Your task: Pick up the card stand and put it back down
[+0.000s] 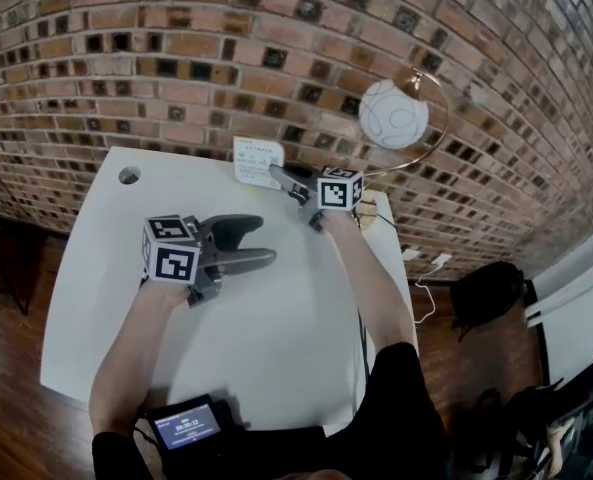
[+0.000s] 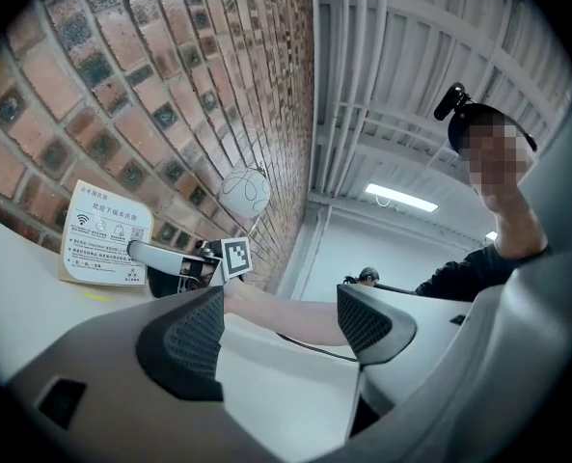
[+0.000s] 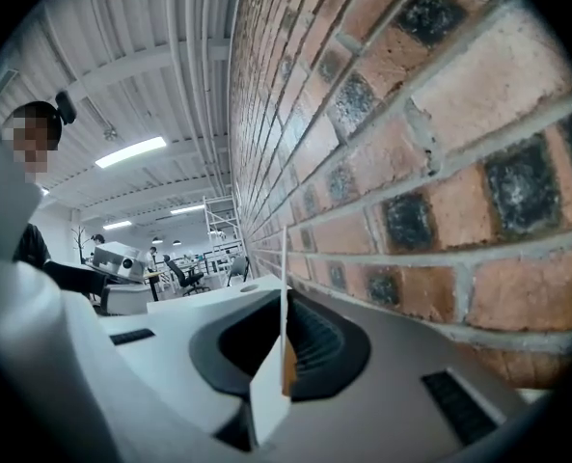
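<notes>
White table [image 1: 276, 348]: we are recording both grippers over its top, with a brick wall [image 1: 226, 58] running behind its far edge.
Card stand [image 1: 256, 160]: it is standing upright at the table's far edge, just in front of the wall. We are unable to tell whether its base is touching the top.
Right gripper [image 1: 288, 178]: the right forearm [image 1: 371, 278] is stretching straight out toward the wall. The jaws are clenching the card stand's thin sheet, which is showing edge-on between the pads.
Left gripper [image 1: 266, 240]: the left forearm [image 1: 126, 353] is holding it low over the middle of the table, pointing rightward. Its jaws are standing apart and gripping nothing, well apart from the card stand.
</notes>
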{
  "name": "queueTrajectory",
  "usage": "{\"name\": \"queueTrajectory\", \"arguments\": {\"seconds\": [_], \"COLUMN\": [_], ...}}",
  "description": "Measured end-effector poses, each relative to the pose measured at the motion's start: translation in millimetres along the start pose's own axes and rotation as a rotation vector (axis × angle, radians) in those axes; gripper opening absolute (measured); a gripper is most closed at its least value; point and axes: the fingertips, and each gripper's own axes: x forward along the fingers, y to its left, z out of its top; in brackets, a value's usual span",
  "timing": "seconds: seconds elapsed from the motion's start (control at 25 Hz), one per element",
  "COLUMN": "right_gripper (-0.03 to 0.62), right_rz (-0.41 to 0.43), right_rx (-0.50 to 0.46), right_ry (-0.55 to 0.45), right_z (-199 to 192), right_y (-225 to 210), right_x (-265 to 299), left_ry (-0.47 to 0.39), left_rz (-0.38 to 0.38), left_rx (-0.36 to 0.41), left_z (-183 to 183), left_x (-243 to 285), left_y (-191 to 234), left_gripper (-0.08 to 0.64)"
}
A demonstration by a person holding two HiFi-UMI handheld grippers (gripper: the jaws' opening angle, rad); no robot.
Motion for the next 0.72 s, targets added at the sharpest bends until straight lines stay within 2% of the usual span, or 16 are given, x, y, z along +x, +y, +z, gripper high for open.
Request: {"name": "queueTrajectory", "arguments": {"seconds": [0.16, 0.28, 0.6, 0.72], "right_gripper": [0.029, 0.032, 0.096, 0.115], "right_rz": [0.028, -0.001, -0.223, -0.293], "right_rx": [0.012, -0.007, -0.058, -0.044], "right_ry": [0.021, 0.056, 0.166, 0.185], "right_z": [-10.3, -12.4, -21.9, -22.5], "right_y": [-8.3, -12.6, -33.3, -35.9], "right_x": [4.8, 7.1, 3.4, -0.9], "left_ry": [0.006, -0.003, -0.009, -0.008], "left_rz": [0.003, 0.007, 0.010, 0.008], "left_rx": [-0.004, -0.008, -0.014, -0.012], "left_z": [-1.6, -0.4, 2.0, 2.2], "left_x": [0.4, -0.3, -1.4, -1.1], "left_y": [1.6, 2.0, 1.0, 0.1], "left_gripper": [0.360, 0.360, 0.360, 0.360]}}
